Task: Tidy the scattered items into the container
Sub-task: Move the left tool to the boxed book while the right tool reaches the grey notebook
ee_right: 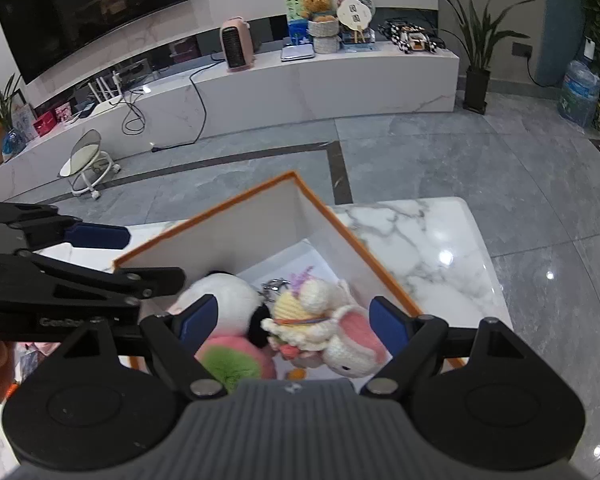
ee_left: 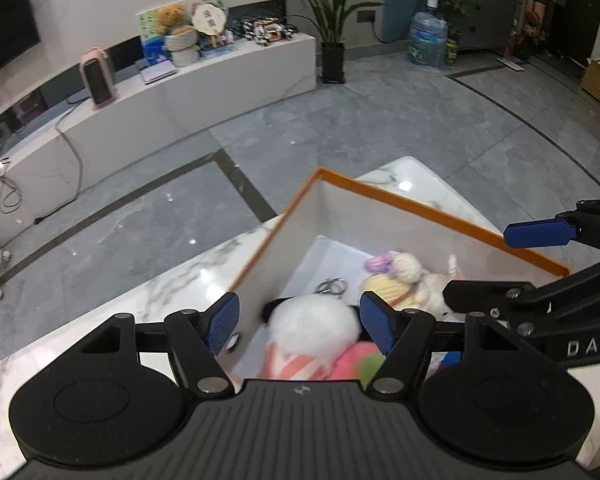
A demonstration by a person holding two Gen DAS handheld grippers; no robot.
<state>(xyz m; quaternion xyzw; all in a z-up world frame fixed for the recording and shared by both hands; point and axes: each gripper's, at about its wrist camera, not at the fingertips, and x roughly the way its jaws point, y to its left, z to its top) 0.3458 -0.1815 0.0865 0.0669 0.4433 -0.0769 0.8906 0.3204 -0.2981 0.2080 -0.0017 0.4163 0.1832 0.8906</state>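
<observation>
The toys are plush and crochet — light, soft, squashy, nothing that would break. They should take a firm pinch across the body; the key ring (ee_left: 332,286) lying among them is the one hard, slippery bit and a poor place to grip.

All of them lie inside the orange-rimmed box (ee_left: 420,204), which stands on the marble counter (ee_left: 140,300). A white plush (ee_left: 314,326) with black patches sits nearest the left side, touching a pink-and-green toy (ee_right: 230,360) below it. Beside these are a yellow crochet doll (ee_right: 296,304) and a white bunny (ee_right: 352,344) with pink ears, pressed against each other.

The left gripper (ee_left: 300,326) hangs over the box with its fingers (ee_left: 222,322) spread wide, one to either side of the white plush. Whether the pads touch the plush is hard to say, as it is blurred; it does not look squeezed. The right gripper (ee_right: 290,322) also hovers above the box — fingers (ee_right: 388,326) wide apart, holding nothing, the doll and bunny in the gap beneath.

No toy shows on the visible counter outside the box, so the tidying looks close to done.
</observation>
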